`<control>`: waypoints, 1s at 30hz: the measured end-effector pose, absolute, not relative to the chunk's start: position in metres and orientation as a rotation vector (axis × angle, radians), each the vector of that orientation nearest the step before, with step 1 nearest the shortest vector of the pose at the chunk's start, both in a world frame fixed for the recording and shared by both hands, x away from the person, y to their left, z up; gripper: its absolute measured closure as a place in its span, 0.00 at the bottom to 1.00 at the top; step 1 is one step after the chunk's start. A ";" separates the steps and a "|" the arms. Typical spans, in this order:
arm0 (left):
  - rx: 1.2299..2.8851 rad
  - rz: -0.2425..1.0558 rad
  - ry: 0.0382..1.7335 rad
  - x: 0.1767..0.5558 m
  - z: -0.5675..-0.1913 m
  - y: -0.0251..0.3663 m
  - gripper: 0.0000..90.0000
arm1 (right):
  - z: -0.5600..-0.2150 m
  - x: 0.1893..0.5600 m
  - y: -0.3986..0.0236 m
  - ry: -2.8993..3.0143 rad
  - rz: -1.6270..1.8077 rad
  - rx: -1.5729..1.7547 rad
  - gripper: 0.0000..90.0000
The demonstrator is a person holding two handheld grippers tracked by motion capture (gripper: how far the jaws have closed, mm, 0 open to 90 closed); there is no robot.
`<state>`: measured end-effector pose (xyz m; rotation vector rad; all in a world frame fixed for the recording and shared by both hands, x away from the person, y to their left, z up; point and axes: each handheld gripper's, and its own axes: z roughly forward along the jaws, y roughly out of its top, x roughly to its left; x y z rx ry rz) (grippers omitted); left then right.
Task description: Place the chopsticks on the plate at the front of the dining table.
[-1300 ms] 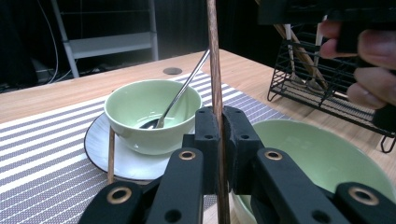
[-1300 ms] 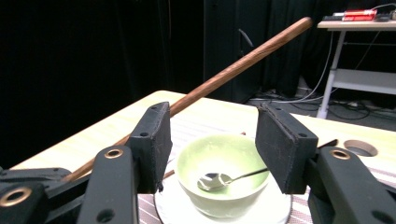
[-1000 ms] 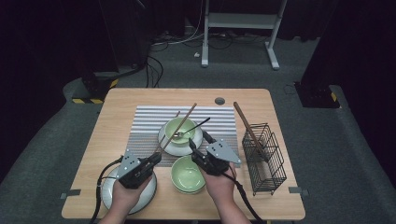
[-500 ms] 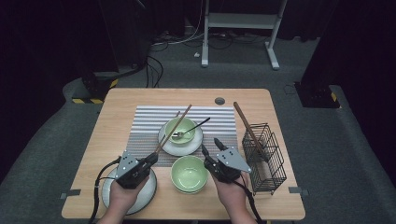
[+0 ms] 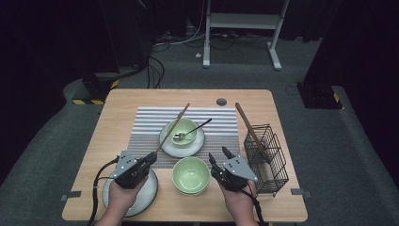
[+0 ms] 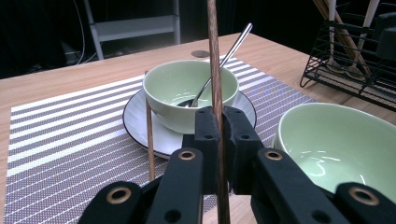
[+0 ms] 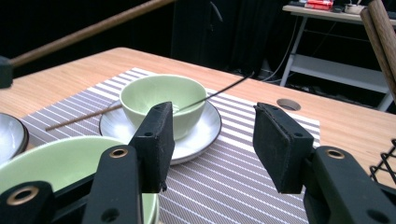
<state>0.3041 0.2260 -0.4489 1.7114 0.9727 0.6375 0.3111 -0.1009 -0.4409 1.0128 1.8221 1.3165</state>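
My left gripper [image 5: 151, 159] is shut on a brown wooden chopstick [image 6: 214, 56] that rises steeply from between its jaws [image 6: 217, 119]. A second chopstick [image 6: 149, 135] lies on the striped mat [image 5: 150, 127], its end against the white plate [image 5: 195, 146]. On that plate a pale green bowl [image 5: 183, 131] holds a metal spoon [image 5: 200, 127]. A second green bowl [image 5: 190, 175] stands nearer, between the two grippers. My right gripper [image 5: 218, 156] is open just right of it with nothing between its pads [image 7: 156, 140]; its jaws have just been opening.
A black wire basket [image 5: 267, 162] with wooden utensils [image 5: 249, 129] stands at the right, close to my right hand. A white plate [image 5: 146, 193] lies under my left hand near the front edge. There is a round hole [image 5: 221, 101] in the tabletop at the back.
My right gripper has drawn back from the plated bowl, moving right, lower and nearer the front edge beside the near bowl. The left gripper and its chopstick have stayed put.
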 end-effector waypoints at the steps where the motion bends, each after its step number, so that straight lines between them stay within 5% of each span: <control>1: 1.711 0.637 0.973 0.305 -0.449 0.226 0.94 | -0.442 0.311 -0.102 1.823 1.310 1.011 0.53; 30: 1.736 0.647 1.070 0.331 -0.454 0.238 0.94 | -0.464 0.316 -0.111 1.834 1.296 1.052 0.52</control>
